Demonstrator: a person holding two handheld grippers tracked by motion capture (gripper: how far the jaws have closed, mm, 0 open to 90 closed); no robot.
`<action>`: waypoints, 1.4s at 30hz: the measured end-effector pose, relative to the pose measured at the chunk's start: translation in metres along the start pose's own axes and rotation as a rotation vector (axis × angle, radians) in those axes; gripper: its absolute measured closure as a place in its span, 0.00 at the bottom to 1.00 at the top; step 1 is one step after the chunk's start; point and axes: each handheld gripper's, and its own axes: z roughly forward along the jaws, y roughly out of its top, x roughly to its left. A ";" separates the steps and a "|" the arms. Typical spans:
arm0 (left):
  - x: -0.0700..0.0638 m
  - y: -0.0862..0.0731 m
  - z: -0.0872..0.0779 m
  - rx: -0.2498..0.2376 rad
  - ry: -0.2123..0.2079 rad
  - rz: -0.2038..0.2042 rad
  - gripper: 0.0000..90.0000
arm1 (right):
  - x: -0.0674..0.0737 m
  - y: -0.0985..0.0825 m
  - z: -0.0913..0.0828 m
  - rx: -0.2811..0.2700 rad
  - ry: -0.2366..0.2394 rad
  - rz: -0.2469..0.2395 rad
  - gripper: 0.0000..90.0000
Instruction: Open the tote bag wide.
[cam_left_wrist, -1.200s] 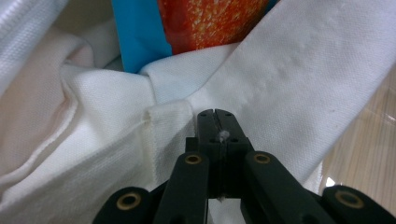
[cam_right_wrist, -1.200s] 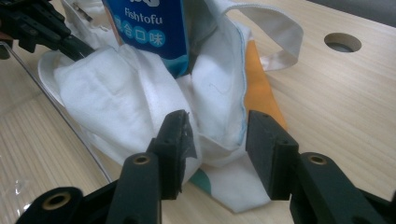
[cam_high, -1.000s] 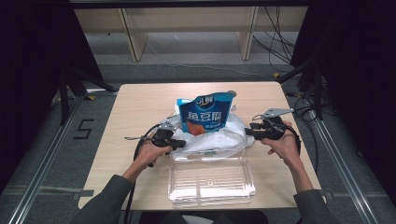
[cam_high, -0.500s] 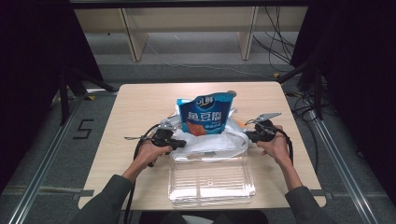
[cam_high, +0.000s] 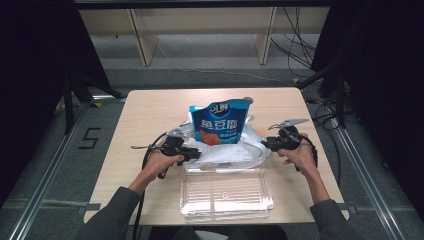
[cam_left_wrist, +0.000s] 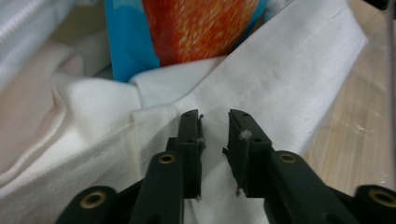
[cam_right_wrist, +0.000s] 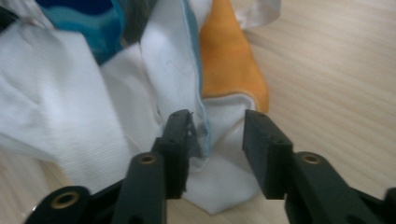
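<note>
A blue snack pouch (cam_high: 220, 122) with an orange picture stands upright inside a crumpled white cloth bag (cam_high: 230, 154) at the table's middle. My left gripper (cam_high: 196, 154) is at the cloth's left edge. Its jaws (cam_left_wrist: 215, 119) have just been opening and stand slightly apart over a white cloth fold (cam_left_wrist: 93, 135), with nothing pinched. The pouch (cam_left_wrist: 126, 42) rises behind. My right gripper (cam_high: 265, 145) is at the cloth's right edge. Its jaws (cam_right_wrist: 217, 123) have also just been opening. A seamed cloth corner (cam_right_wrist: 219, 140) lies between them, against the left pad only, with an orange patch (cam_right_wrist: 229, 65) behind.
A clear plastic tray (cam_high: 225, 197) lies at the table's near edge, just in front of the cloth bag. Bare wooden tabletop (cam_high: 150, 110) lies to the left, right and behind. Cables (cam_high: 320, 120) trail off the right side, and a pale shelf unit (cam_high: 200, 30) stands beyond.
My right gripper has moved left, in to the cloth bag's right edge. The left hand has stayed put. The pouch and bag stand as before.
</note>
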 end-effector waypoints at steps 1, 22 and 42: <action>0.000 0.000 0.000 0.000 0.000 0.000 0.76 | 0.000 0.000 0.000 0.000 0.000 0.000 0.66; -0.038 -0.029 -0.094 -0.148 0.145 0.040 0.40 | 0.019 0.023 -0.048 -0.103 -0.027 -0.045 0.53; -0.063 -0.094 -0.106 -0.085 0.287 -0.008 0.29 | 0.033 0.034 -0.065 -0.151 -0.022 -0.111 0.46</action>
